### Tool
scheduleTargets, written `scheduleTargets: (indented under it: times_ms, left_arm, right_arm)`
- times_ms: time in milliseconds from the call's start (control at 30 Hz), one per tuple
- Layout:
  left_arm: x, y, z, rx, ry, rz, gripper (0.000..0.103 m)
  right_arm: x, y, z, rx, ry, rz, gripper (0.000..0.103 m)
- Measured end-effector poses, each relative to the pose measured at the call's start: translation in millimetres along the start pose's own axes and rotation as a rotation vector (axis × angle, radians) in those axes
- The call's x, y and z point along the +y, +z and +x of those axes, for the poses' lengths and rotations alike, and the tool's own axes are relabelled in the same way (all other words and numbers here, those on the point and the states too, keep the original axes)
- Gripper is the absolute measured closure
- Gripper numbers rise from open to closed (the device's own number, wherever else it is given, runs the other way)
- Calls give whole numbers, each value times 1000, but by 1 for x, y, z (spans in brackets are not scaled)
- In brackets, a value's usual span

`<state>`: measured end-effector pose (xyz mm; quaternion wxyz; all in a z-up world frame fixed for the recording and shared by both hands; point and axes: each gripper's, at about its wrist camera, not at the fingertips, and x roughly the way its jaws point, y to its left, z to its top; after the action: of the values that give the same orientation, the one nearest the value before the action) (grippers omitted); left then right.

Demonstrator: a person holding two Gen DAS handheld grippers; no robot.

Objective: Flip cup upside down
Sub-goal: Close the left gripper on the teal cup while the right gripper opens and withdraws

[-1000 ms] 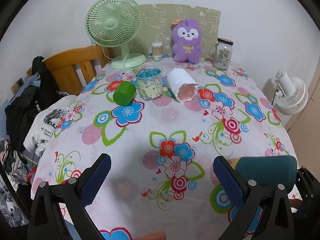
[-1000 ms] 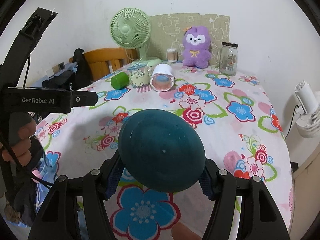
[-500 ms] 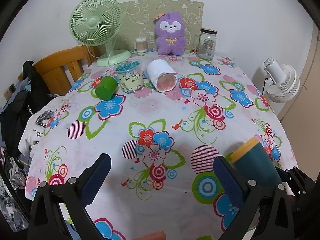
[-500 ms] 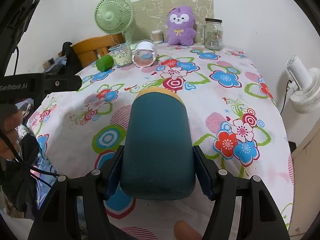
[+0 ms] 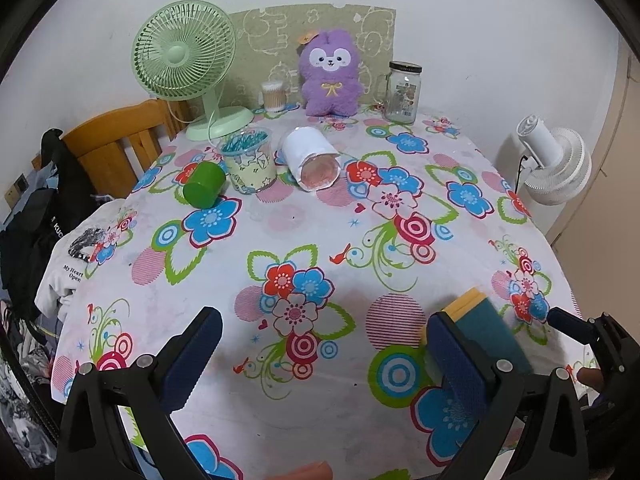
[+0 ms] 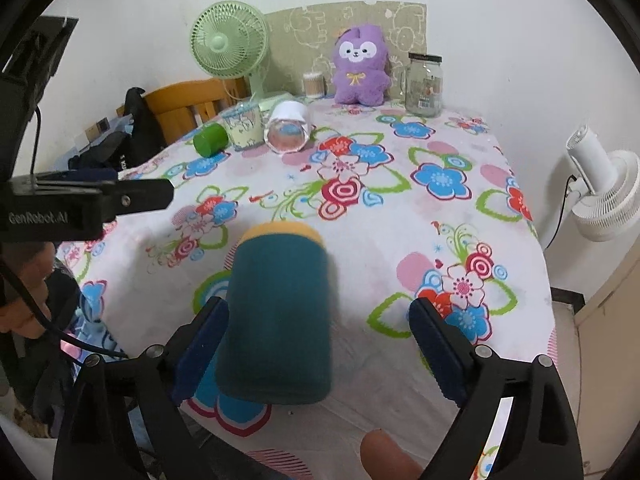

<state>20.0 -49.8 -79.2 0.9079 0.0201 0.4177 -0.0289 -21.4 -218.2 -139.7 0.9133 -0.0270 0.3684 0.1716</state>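
Note:
The teal cup with a yellow rim (image 6: 280, 316) lies between my right gripper's fingers, rim pointing away toward the table's middle. My right gripper (image 6: 320, 348) is open: the left finger (image 6: 200, 344) is beside the cup and the right finger is well clear of it. The cup looks blurred, and whether it rests on the cloth I cannot tell. In the left wrist view the cup (image 5: 484, 328) shows behind the right finger of my left gripper (image 5: 320, 356), which is open and empty above the near table edge.
The flowered tablecloth (image 5: 340, 240) covers the table. At the back stand a green fan (image 5: 184, 56), a purple plush (image 5: 330, 74), a glass jar (image 5: 402, 92), a lying green cup (image 5: 202, 190), a patterned cup (image 5: 250, 166) and a lying white cup (image 5: 312, 158). A white fan (image 5: 556, 168) stands off the right edge.
My right gripper has opened and let go of the teal cup, which had turned from bottom-facing to rim-away. The left gripper has shifted a little.

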Motion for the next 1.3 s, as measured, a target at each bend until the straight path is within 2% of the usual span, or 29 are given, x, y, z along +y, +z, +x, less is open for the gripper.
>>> scheduleTargets:
  times_ms: [267, 400, 467, 533, 733, 967, 1300]
  left_arm:
    - [-13, 5, -16, -21, -33, -3, 0]
    - [-22, 7, -21, -24, -51, -24, 0]
    - [-27, 8, -21, -14, -61, -37, 0]
    - [-34, 8, -21, -2, -83, -46, 0]
    - [-60, 5, -17, 37, -121, -47, 0]
    - [-92, 0, -7, 74, -129, -21, 0]
    - [-105, -14, 18, 164, -135, -73, 0]
  right_arm:
    - [-10, 14, -30, -35, 41, -14, 10]
    - [-29, 15, -45, -47, 151, 43, 10]
    - [-43, 15, -52, -59, 177, 85, 10]
    - [-56, 14, -59, -70, 166, 118, 10]
    - [-95, 0, -85, -104, 45, 138, 9]
    - [-111, -23, -97, -93, 30, 125, 9]
    - [-118, -39, -91, -72, 36, 132, 9]
